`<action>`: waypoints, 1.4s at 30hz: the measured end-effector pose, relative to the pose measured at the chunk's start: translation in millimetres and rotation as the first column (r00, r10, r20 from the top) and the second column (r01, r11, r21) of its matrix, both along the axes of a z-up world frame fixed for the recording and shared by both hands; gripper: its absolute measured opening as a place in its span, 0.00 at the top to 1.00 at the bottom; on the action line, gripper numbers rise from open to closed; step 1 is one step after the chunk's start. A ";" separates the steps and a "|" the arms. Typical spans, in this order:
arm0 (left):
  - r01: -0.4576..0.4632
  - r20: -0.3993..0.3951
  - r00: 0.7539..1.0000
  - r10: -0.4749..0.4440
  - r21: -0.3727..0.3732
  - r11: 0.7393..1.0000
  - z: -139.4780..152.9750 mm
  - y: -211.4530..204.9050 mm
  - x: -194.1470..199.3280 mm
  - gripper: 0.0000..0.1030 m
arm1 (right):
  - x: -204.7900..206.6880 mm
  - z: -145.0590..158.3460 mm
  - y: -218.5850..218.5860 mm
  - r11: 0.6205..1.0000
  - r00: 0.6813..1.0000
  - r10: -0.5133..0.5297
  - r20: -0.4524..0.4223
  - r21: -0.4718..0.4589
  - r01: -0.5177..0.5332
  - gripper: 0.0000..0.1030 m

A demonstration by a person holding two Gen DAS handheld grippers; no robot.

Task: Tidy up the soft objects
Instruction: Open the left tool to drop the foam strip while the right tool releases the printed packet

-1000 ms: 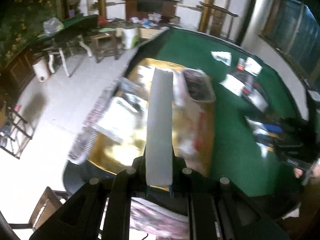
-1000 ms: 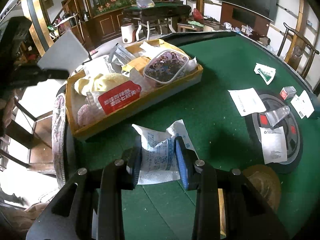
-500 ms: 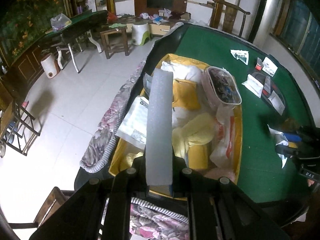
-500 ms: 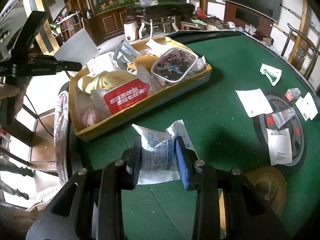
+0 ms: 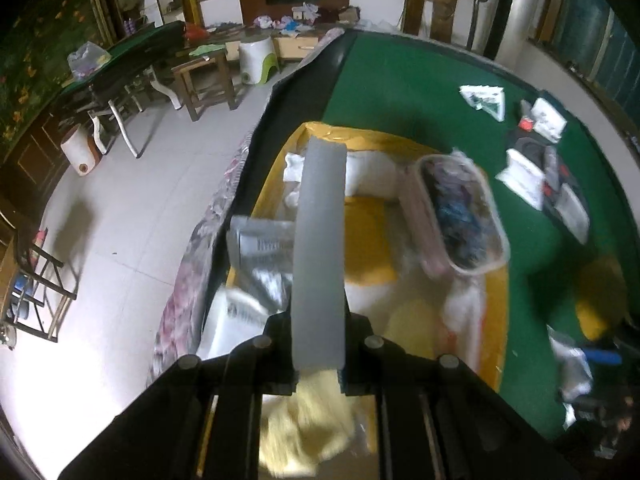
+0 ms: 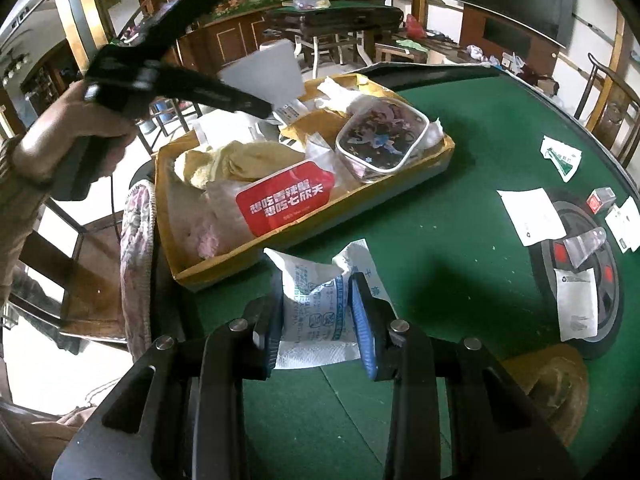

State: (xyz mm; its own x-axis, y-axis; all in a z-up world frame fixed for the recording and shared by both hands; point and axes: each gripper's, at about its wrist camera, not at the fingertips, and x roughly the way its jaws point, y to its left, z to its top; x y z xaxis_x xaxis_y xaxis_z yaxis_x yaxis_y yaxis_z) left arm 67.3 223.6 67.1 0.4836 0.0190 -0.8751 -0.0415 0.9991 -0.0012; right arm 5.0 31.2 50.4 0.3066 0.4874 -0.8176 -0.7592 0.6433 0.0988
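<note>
Above tray (image 5: 498,312), left gripper (image 5: 318,364) (clamping sheet (image 5: 320,248)).

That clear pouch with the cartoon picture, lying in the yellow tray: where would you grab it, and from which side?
Probably the clear pouch is best taken by its raised white-trimmed rim, from above on the green-table side. It lies tilted on top of the pile in the yellow tray, so that edge stands free, while the broad printed face is too wide to pinch.

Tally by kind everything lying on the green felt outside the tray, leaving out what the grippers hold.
White flat packets: 3
Green-and-white sachet: 1
Small red box: 1
Clear plastic piece: 1
Black disc: 1
Brown round object: 1
Total: 8
</note>
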 end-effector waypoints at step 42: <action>0.064 -0.165 0.984 -0.060 0.016 0.998 -12.3 3.9 -14.7 0.40 | 82.8 51.2 103.1 0.999 0.996 0.025 -0.091 -0.018 -0.027 0.70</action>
